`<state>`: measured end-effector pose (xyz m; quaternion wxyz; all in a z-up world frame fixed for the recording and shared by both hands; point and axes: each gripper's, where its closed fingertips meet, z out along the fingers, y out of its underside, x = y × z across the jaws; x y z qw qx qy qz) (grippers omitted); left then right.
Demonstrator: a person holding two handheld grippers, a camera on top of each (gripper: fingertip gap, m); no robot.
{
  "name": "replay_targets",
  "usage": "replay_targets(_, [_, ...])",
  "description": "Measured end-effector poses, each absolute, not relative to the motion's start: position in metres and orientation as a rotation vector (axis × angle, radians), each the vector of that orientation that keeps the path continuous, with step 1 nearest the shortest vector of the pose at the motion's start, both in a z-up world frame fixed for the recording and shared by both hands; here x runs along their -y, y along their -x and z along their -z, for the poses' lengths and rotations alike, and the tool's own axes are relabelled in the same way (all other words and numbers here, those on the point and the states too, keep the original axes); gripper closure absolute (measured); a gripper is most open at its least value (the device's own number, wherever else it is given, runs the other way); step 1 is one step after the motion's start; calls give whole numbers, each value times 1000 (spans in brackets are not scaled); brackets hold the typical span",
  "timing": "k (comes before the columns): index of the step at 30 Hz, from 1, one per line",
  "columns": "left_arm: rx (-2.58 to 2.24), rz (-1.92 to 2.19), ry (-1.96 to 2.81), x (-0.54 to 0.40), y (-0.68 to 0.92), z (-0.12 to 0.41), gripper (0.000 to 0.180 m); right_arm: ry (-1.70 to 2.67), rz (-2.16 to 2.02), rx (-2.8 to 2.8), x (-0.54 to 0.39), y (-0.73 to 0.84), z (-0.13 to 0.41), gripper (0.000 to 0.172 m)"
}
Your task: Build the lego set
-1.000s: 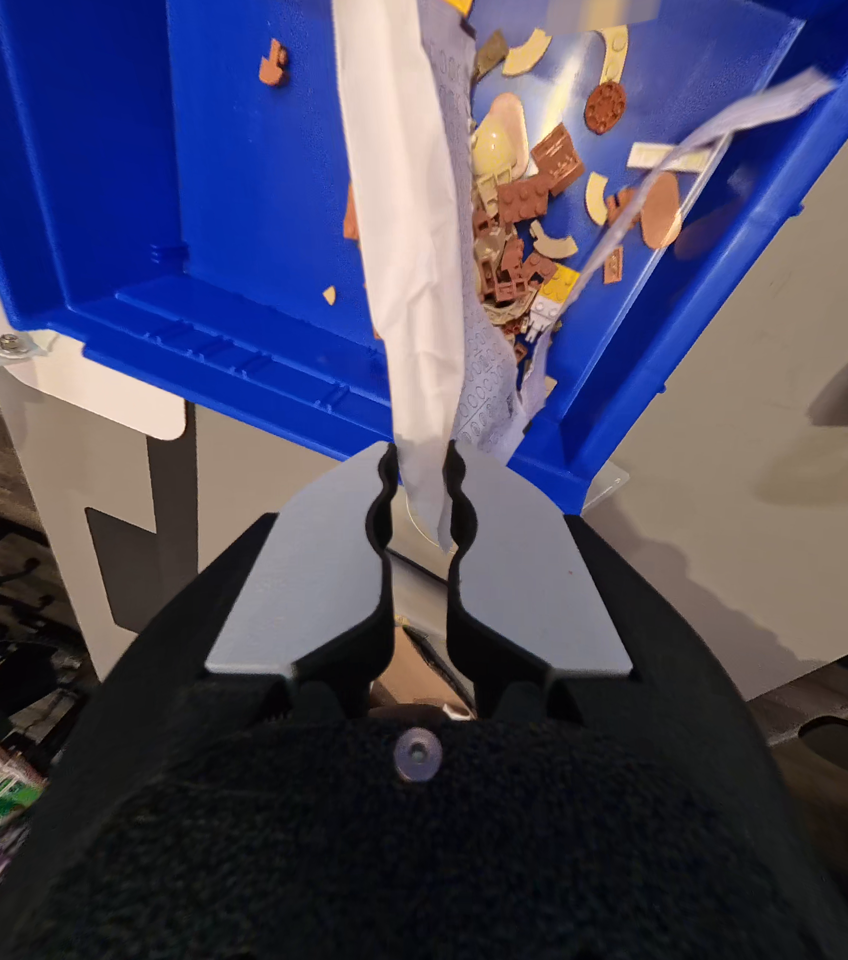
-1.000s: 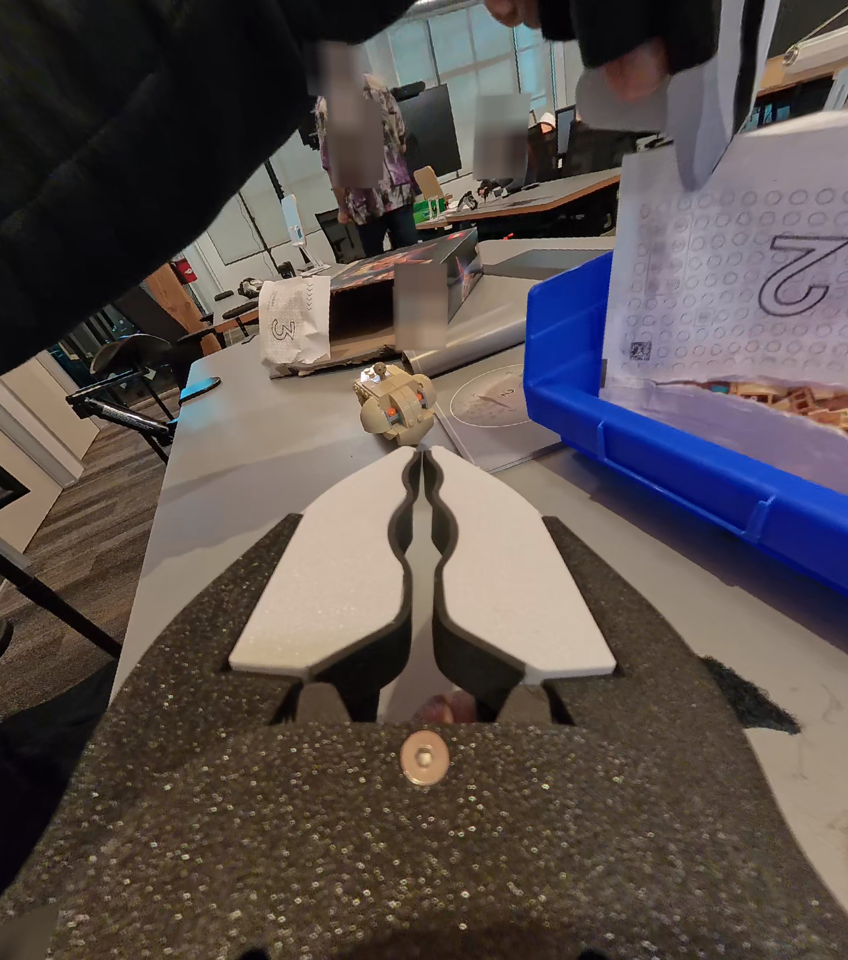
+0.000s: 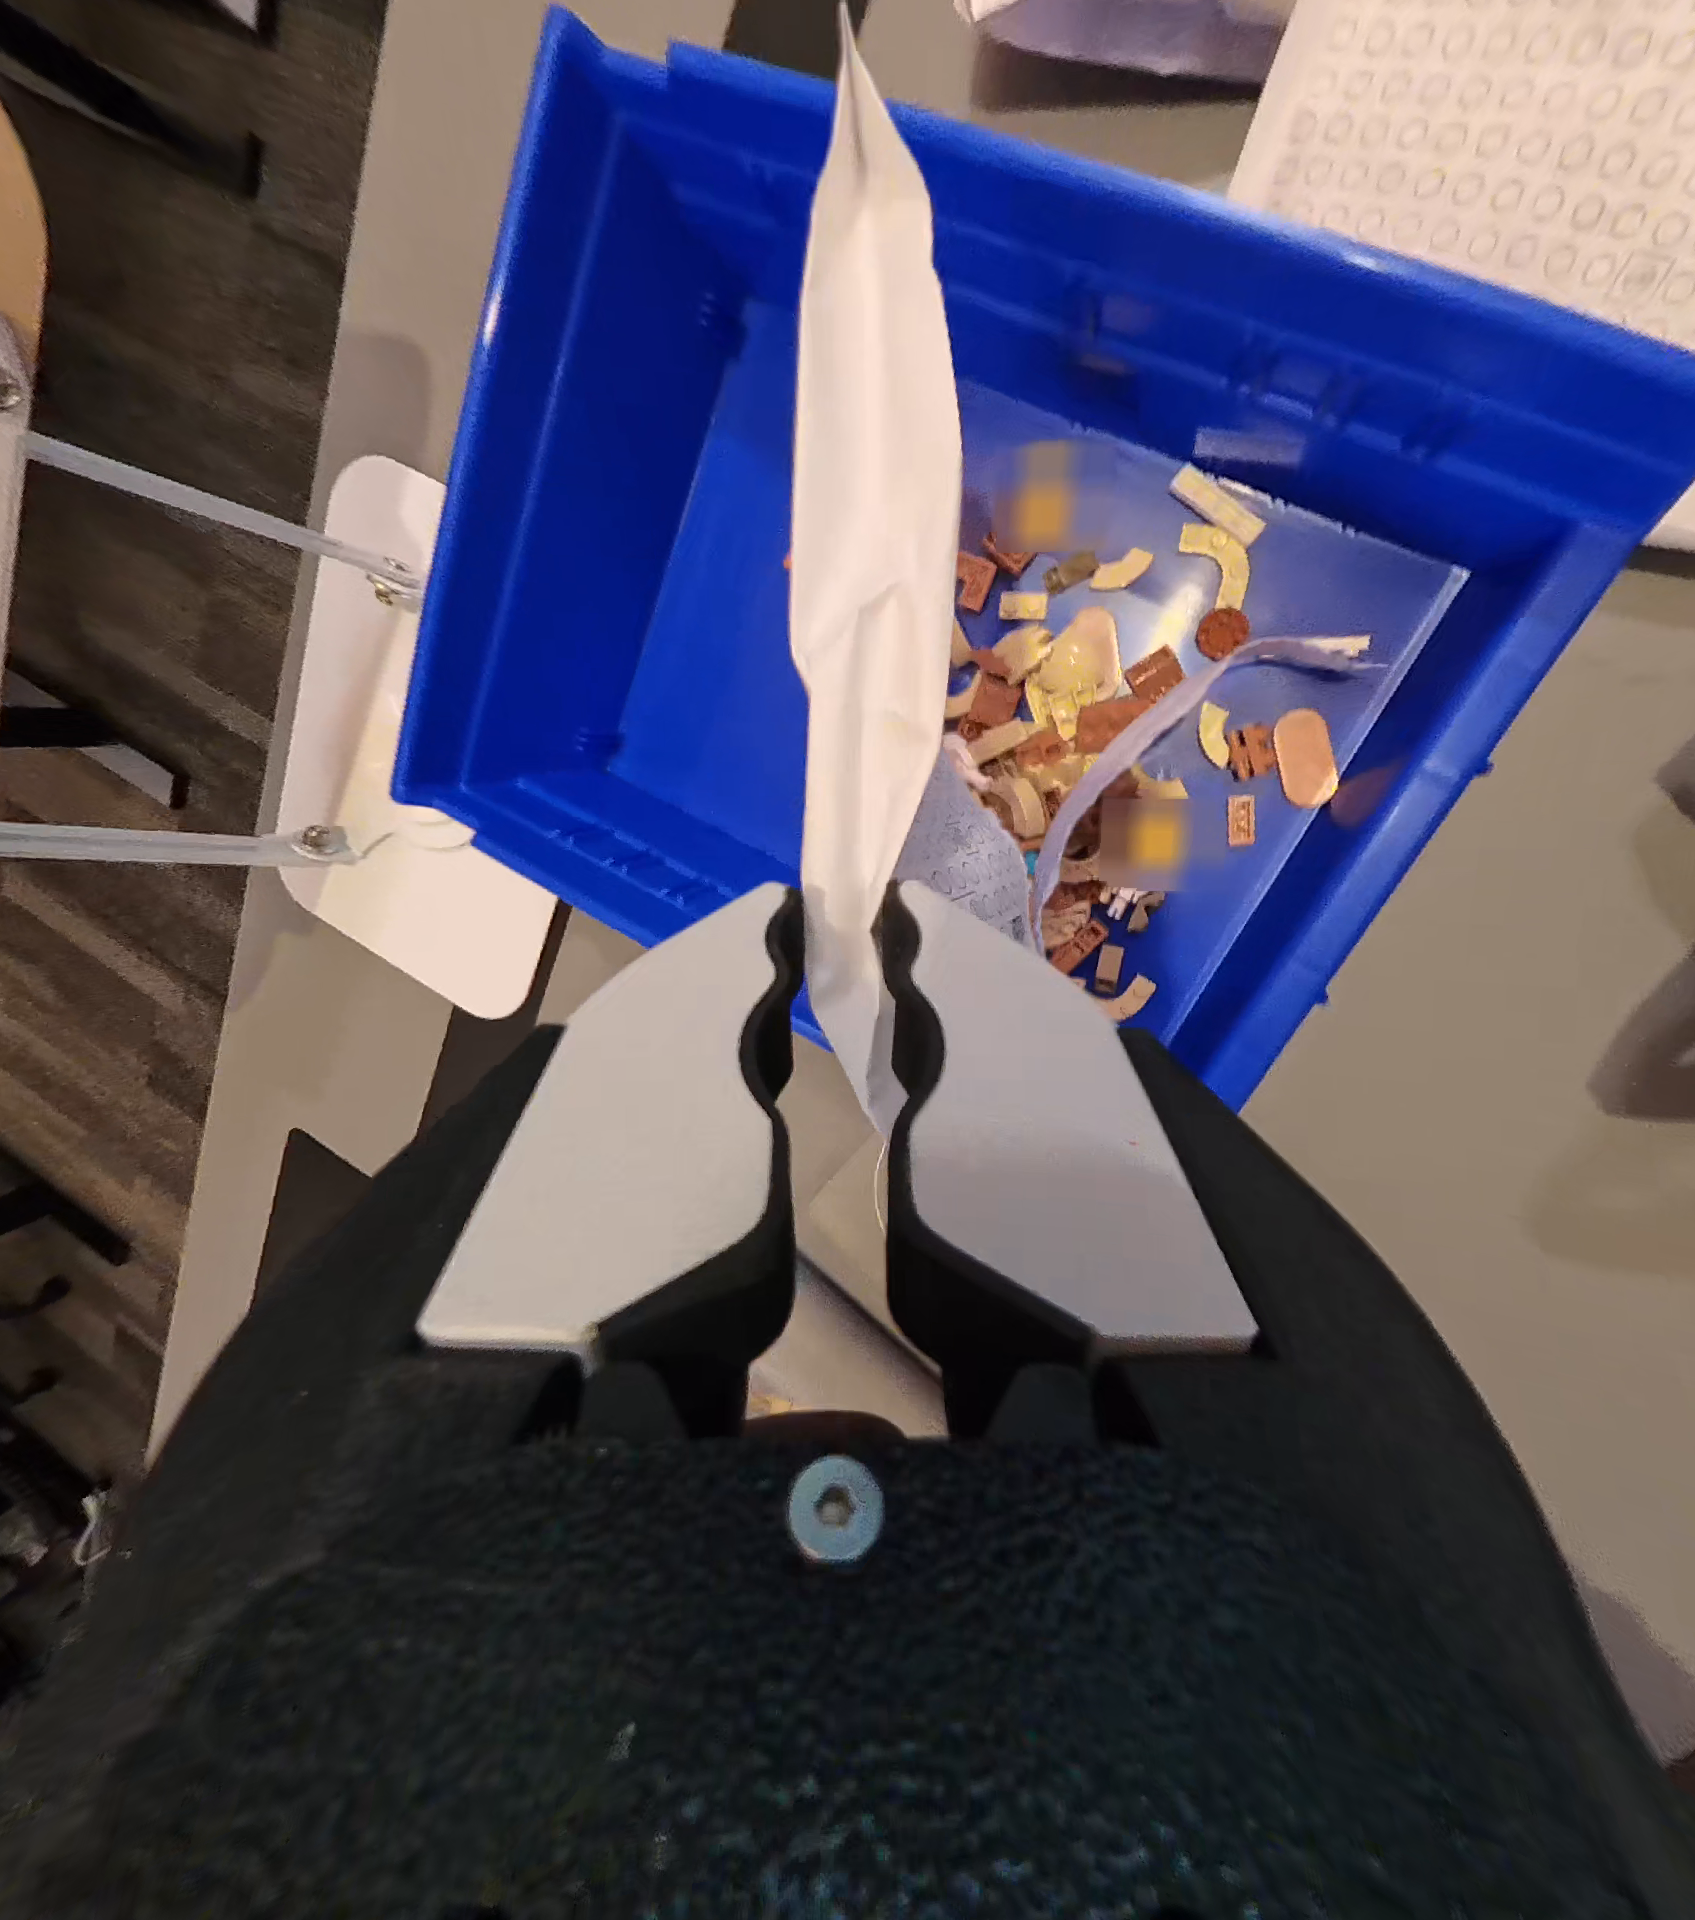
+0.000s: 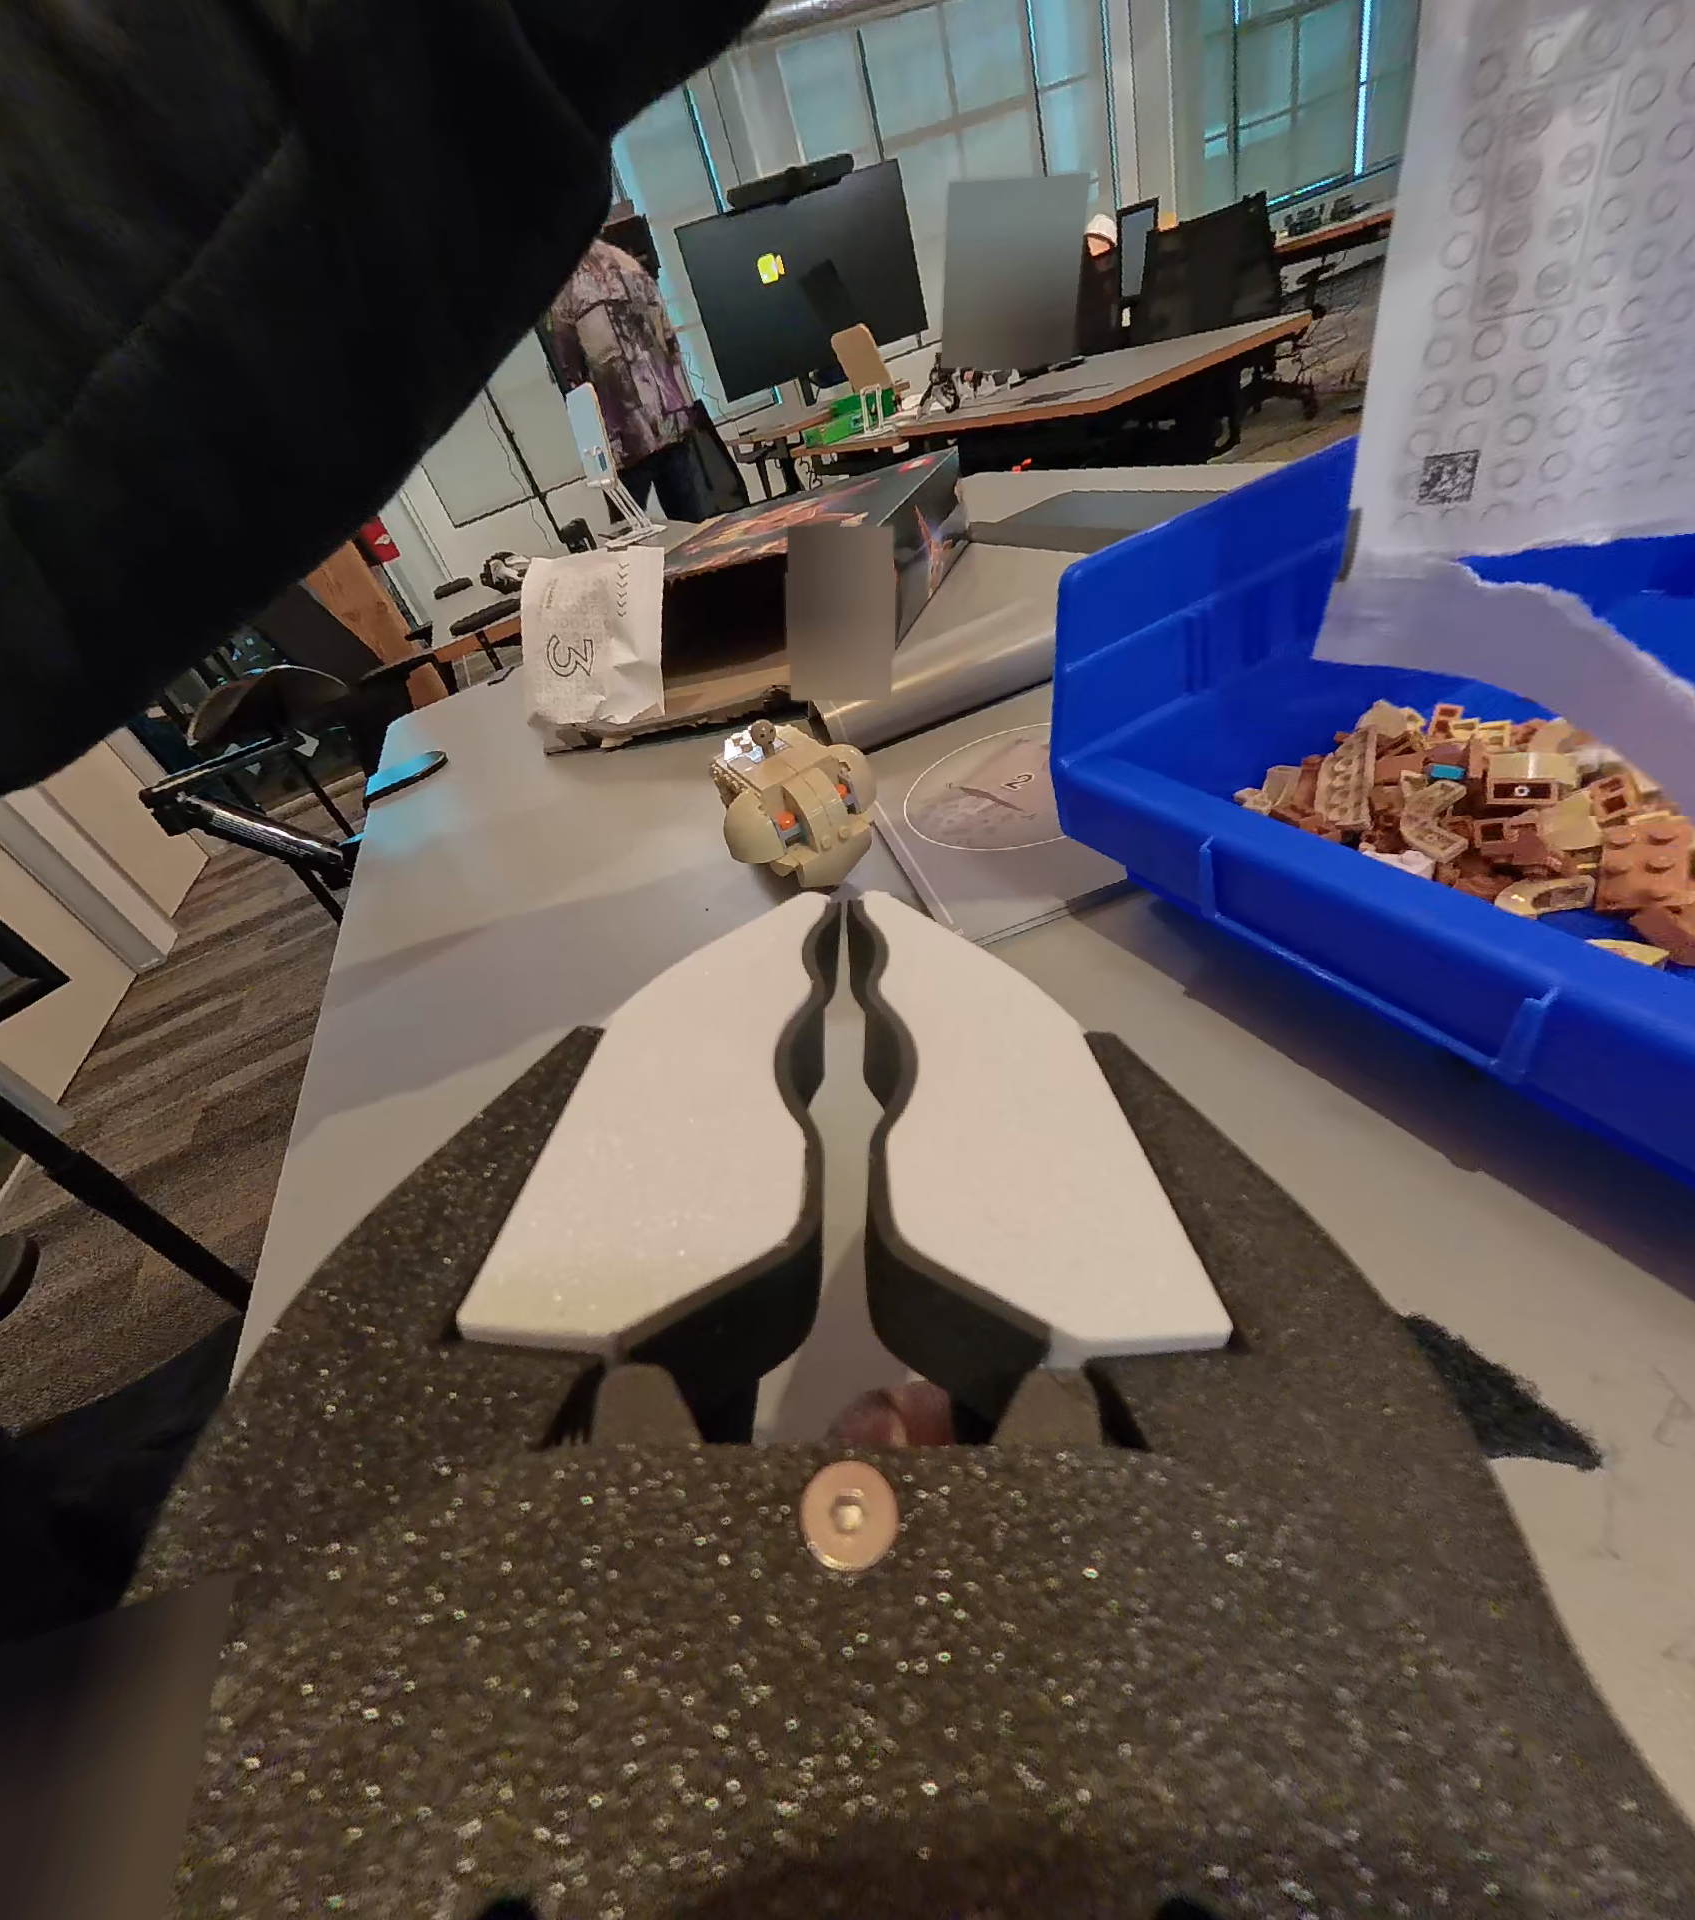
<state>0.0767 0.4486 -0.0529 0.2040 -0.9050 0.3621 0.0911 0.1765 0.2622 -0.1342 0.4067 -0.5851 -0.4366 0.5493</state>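
My left gripper [image 3: 843, 914] is shut on the end of a torn white paper bag [image 3: 874, 520], which hangs from its pads over a blue bin [image 3: 531, 520]. A heap of tan and brown bricks [image 3: 1082, 686] lies in the bin's right half, with a torn paper strip [image 3: 1186, 707] across it. In the right wrist view the bag [image 4: 1591, 312] hangs above the bin [image 4: 1342, 935] and the brick heap [image 4: 1508, 810]. My right gripper [image 4: 843, 914] is shut with nothing between its pads. It hovers over the grey table [image 4: 510, 935], just short of a small tan brick model [image 4: 791, 805].
A booklet [image 4: 988, 821] lies by the bin. Another white paper bag [image 4: 594, 644] and an open cardboard box [image 4: 822, 540] stand farther back. A dark sleeve [image 4: 199, 312] fills the upper left. The table edge and floor [image 3: 147, 727] are on the left. The gap from one gripper's tips to the other's is roughly 25 cm. The small tan brick model [image 4: 791, 805] lies some 15 cm from my right tips, 25 cm from my left tips.
My left gripper has risen with the bag, so the bin looks smaller and the brick heap lies uncovered. The bag's torn edge has lifted clear of the bin. The right gripper stays shut.
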Motion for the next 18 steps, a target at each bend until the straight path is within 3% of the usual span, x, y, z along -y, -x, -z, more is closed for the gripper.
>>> replay_targets(8, [-839, -277, 2510, -456, -51, 82, 140, 1476, -1386, 1100, -262, -176, 134, 170])
replay_targets(12, [-635, -213, 2317, -453, -46, 65, 131, 1476, -1391, 1096, -262, -177, 134, 170])
replay_targets(18, [-614, 62, 1869, -333, -106, 48, 127, 1485, -1396, 1085, -263, -177, 134, 169])
